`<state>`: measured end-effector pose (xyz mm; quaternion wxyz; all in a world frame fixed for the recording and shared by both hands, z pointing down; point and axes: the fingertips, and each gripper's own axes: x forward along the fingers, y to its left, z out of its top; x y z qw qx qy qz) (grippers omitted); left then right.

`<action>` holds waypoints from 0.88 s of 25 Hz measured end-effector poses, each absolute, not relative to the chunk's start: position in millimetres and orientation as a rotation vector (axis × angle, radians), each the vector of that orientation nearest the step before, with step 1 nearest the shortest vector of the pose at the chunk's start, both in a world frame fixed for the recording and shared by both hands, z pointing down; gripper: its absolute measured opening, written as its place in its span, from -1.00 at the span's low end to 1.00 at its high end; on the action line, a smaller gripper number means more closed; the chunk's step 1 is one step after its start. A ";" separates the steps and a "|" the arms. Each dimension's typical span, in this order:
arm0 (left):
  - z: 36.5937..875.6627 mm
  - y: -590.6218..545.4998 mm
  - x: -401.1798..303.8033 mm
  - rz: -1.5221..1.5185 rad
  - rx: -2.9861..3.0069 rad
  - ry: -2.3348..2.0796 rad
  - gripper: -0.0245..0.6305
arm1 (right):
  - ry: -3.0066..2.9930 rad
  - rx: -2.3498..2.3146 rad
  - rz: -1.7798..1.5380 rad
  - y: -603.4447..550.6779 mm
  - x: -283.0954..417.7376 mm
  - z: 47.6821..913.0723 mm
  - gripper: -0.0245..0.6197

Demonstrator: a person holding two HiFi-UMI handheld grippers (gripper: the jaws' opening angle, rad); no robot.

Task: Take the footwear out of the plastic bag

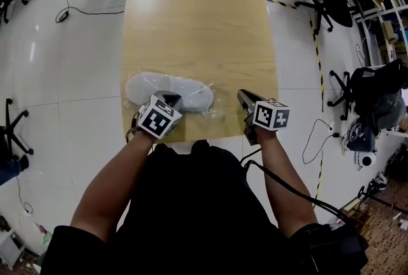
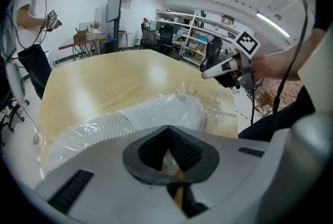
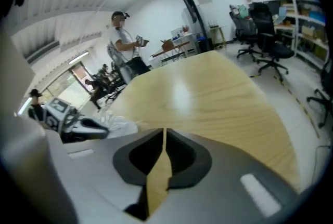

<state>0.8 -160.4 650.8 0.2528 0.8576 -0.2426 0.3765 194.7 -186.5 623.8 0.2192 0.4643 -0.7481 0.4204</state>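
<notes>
Pinching claw: the left claw (image 2: 167,132) has its jaws pressed together on a fold of the plastic bag (image 2: 200,97); clear film shows in the gap just below the pads.
Idle claw: the right claw (image 3: 163,133) has its jaws drawn almost together, with only a thin slit between them. Nothing sits in that slit, and bare counter (image 3: 208,98) shows through it.
Footwear place: the white footwear (image 1: 143,87) lies inside the bag on the counter, just ahead of the left claw's tips and well off to the left of the right claw.
Long axis: it runs crosswise to the way the left claw points, side to side along the counter's near edge.
Ends: one rounded end lies toward the right claw and the other stretches away on the left claw's outer side. From where I stand I cannot tell toe from heel.
Bag slack: crumpled loose film spreads from the rounded end toward the right claw but stops short of it.
Claw pose: both claws angle down toward the counter from its near edge, well apart from each other.
Beyond the claws: a person (image 3: 122,36) stands past the counter's far side, with office chairs (image 3: 265,46) further off.
</notes>
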 end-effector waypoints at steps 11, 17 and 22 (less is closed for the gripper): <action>648.7 -158.6 -5.5 0.988 2.320 -0.680 -0.90 | -1.999 0.727 0.678 -103.9 104.3 661.4 -0.84; 649.1 -157.1 0.5 1.001 2.354 -0.691 -0.90 | -1.944 0.713 0.605 -56.2 151.4 668.7 -0.84; 650.0 -158.8 2.2 0.995 2.347 -0.677 -0.90 | -2.035 0.904 0.682 -90.8 163.6 628.4 -0.84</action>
